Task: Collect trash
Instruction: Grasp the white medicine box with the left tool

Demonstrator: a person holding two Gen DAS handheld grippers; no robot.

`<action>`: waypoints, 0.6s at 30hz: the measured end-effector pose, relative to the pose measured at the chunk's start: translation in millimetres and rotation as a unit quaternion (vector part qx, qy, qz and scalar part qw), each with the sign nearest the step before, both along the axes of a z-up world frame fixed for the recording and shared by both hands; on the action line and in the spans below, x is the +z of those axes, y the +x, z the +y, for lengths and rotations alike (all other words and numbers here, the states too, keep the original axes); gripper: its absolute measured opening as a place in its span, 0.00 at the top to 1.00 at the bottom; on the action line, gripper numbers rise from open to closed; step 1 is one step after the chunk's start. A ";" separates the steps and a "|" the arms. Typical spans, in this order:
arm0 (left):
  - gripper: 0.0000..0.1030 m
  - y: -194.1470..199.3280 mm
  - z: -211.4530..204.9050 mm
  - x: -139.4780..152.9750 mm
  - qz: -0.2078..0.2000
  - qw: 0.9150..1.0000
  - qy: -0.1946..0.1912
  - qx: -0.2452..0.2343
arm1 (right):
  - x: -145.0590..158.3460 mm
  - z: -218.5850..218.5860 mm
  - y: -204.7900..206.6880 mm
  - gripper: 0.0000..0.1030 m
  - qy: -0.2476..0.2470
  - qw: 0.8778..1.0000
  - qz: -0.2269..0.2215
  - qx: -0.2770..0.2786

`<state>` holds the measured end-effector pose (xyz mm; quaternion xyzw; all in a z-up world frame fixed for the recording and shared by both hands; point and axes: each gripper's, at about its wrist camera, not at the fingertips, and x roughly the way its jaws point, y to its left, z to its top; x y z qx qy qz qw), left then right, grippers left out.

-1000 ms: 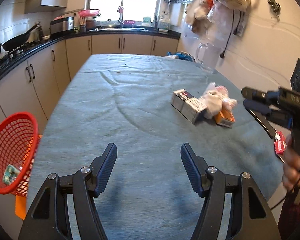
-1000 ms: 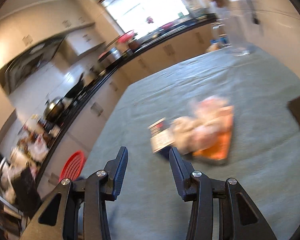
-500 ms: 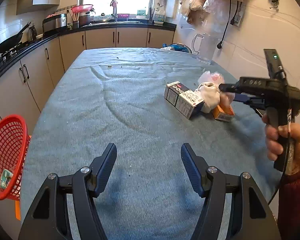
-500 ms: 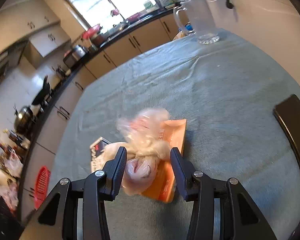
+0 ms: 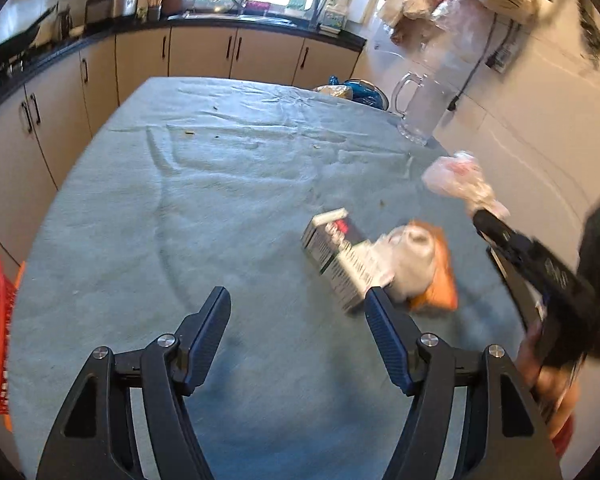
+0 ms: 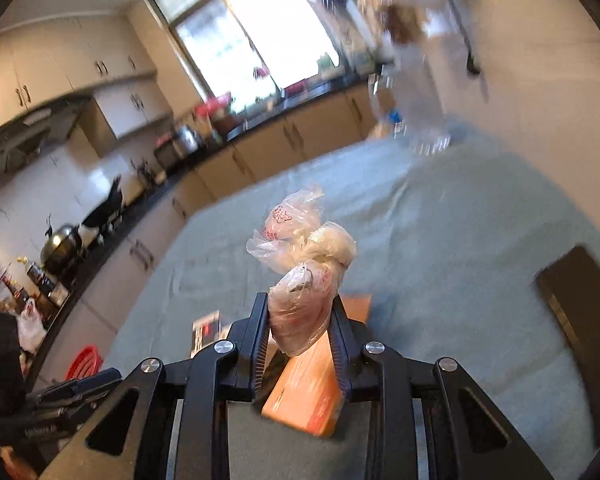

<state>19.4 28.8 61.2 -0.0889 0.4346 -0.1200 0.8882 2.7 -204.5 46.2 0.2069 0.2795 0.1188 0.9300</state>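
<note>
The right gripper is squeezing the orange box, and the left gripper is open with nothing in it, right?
Not quite. The right gripper is squeezing the knotted plastic bag, not the orange box, which lies on the table below it. The right wrist view shows this. The left gripper is indeed open with nothing in it.

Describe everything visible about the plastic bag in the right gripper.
The plastic bag is thin, clear, crinkled film with red print, twisted into a lumpy bundle around something pale. The right gripper is shut on its lower end, both fingers pressing its sides, and the rest sticks up past the fingertips. It is lifted clear of the table, above the orange box. Its contents cannot be made out.
</note>
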 end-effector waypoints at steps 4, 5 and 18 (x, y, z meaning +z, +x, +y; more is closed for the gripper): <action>0.33 24.1 -22.1 -1.8 0.019 1.000 -0.002 0.004 | 2.3 -1.9 -6.4 0.71 0.019 1.000 -0.011 0.010; 0.33 29.8 -27.2 -3.8 0.024 1.000 -0.001 0.008 | 3.3 -2.7 -8.5 0.71 0.020 1.000 -0.015 0.011; 0.33 55.9 -61.0 -32.2 0.040 0.996 0.077 0.029 | 1.6 2.2 -12.3 0.70 0.035 0.999 -0.018 0.038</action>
